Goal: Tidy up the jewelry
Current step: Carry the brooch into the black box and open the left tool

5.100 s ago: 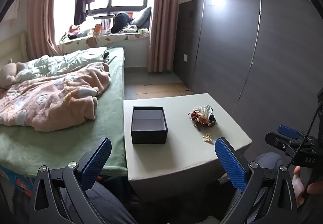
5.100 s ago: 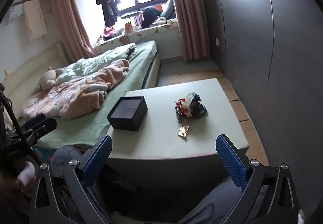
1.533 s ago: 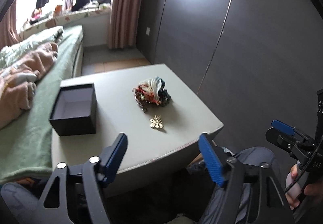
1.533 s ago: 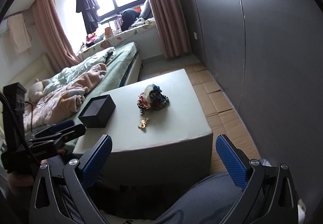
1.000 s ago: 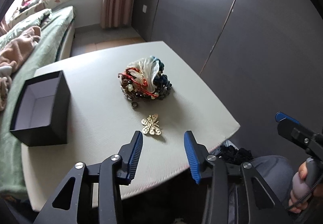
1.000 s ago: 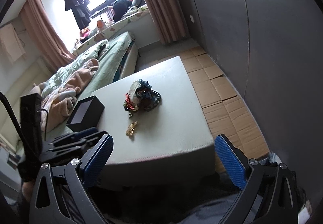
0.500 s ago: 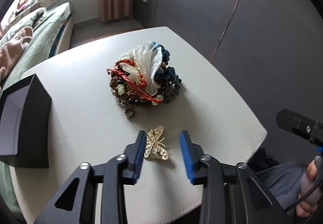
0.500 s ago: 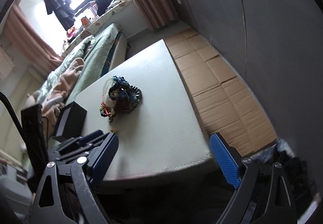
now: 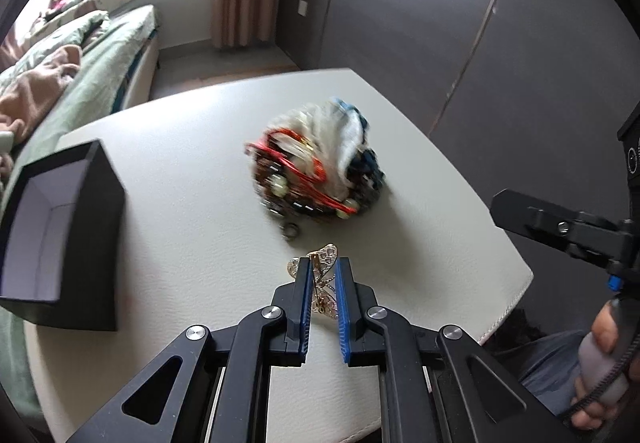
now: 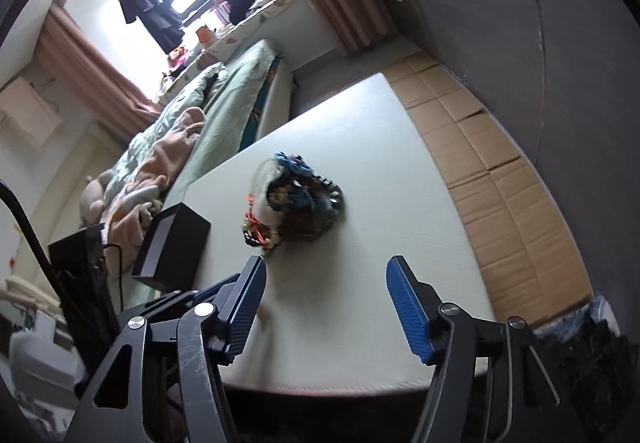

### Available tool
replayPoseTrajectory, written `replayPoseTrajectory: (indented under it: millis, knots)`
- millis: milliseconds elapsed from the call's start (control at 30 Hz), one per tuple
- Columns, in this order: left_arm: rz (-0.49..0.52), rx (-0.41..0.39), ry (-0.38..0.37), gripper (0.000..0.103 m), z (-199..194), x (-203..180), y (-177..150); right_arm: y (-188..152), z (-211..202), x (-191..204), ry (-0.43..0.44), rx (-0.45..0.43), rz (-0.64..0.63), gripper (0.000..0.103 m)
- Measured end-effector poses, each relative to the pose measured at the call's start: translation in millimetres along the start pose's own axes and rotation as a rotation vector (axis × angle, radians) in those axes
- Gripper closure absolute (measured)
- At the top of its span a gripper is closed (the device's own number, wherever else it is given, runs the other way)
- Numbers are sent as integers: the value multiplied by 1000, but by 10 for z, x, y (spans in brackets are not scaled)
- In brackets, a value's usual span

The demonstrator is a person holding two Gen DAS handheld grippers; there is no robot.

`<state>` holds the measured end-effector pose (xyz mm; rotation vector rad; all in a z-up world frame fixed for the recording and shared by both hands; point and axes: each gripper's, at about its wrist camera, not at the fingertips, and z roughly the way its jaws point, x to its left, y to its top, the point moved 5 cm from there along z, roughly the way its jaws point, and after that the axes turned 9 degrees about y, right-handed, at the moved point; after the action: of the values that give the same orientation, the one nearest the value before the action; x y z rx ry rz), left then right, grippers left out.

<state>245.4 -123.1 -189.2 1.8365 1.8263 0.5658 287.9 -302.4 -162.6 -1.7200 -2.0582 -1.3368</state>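
A gold butterfly brooch [image 9: 326,257] stands tilted on edge between the blue pads of my left gripper [image 9: 323,267], near the front of the white table [image 9: 192,163]. The jaws are closing and press on it from both sides. Just beyond lies a tangled pile of beaded jewelry [image 9: 316,179] with red cord and white cloth. An open black box [image 9: 60,235] stands at the table's left. My right gripper [image 10: 325,271] hovers over the table's near edge, its jaws closing with nothing between them; the pile [image 10: 296,203] lies ahead of it.
A bed with a green sheet and pink blanket [image 9: 60,55] runs along the table's left side. Dark wall panels [image 9: 440,23] stand to the right. Cardboard [image 10: 500,183] covers the floor between table and wall. A hand [image 9: 608,347] holds the right gripper's handle.
My left gripper has come down and forward over the brooch and its jaws have narrowed onto it. The right gripper has moved in over the table with its jaws narrowing.
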Motion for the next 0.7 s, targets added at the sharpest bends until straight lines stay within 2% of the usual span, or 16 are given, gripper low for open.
replayPoseTrajectory:
  millis: [67,267,333,500,633,700]
  knots:
    - [-21,-17,3,91,-56,95,57,43,45,85,11,-3,-28,48]
    - [-84,-71,27,91,-229,375,182,171,260,256,86,24,-52,60]
    - [-100,-86,38,91,-287,477,202,216,359,327,115,37,-56,60]
    - [-132,-121,66,91,-427,717,238,274,579,411,113,73,-58,61]
    - [-158,-147,90,91,-536,898,252,334,769,490,76,99,-87,64]
    - [-171,-156,98,91,-574,970,247,337,836,477,46,114,-95,76]
